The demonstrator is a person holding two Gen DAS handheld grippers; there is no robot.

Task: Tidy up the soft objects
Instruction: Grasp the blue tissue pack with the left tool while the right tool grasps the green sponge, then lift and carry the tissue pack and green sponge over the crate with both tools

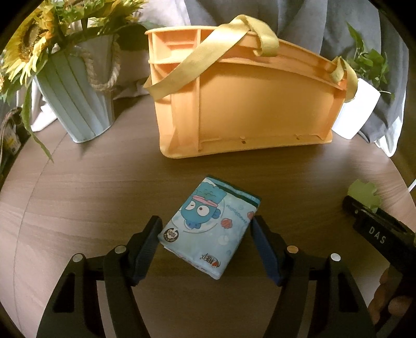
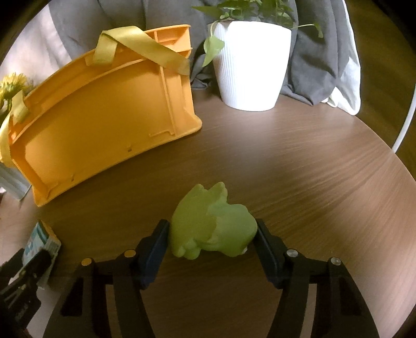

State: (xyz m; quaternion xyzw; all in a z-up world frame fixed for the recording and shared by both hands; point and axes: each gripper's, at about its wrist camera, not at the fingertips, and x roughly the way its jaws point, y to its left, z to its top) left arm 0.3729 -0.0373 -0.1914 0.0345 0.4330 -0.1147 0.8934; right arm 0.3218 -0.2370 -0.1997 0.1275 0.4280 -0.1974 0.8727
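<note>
Tissues first: a soft pack of pocket tissues [image 1: 209, 228], pale blue with a cartoon fish printed on it, lies flat on the round wooden table [image 1: 91, 187] at about 6 o'clock in the left wrist view, turned a little askew. The left gripper [image 1: 206, 247] straddles it, jaws partly open. The 3 o'clock finger touches the pack's upper right corner; the 9 o'clock finger sits just beside the lower left corner, and whether it presses I cannot tell. The pack rests on the table, not lifted.

In the right wrist view, a light green squishy toy [image 2: 212, 231] with small wings sits on the table at 6 o'clock, between the fingers of the right gripper [image 2: 212, 243]. Both dark pads meet its sides, so the claw is closed on the toy at a middling width.

An orange plastic basket [image 1: 260, 104] with yellow fabric straps [image 1: 197, 59] stands at 12 o'clock from the left gripper, well apart from the tissues. At 10 o'clock is a pale blue bucket [image 1: 78, 98] with a rope handle, holding sunflowers [image 1: 31, 44]. A white ribbed pot [image 2: 251, 65] with a green trailing plant [image 2: 249, 7] stands at 12 o'clock in the right view, just beside the basket. Grey cloth [image 2: 317, 52] is draped behind both.
</note>
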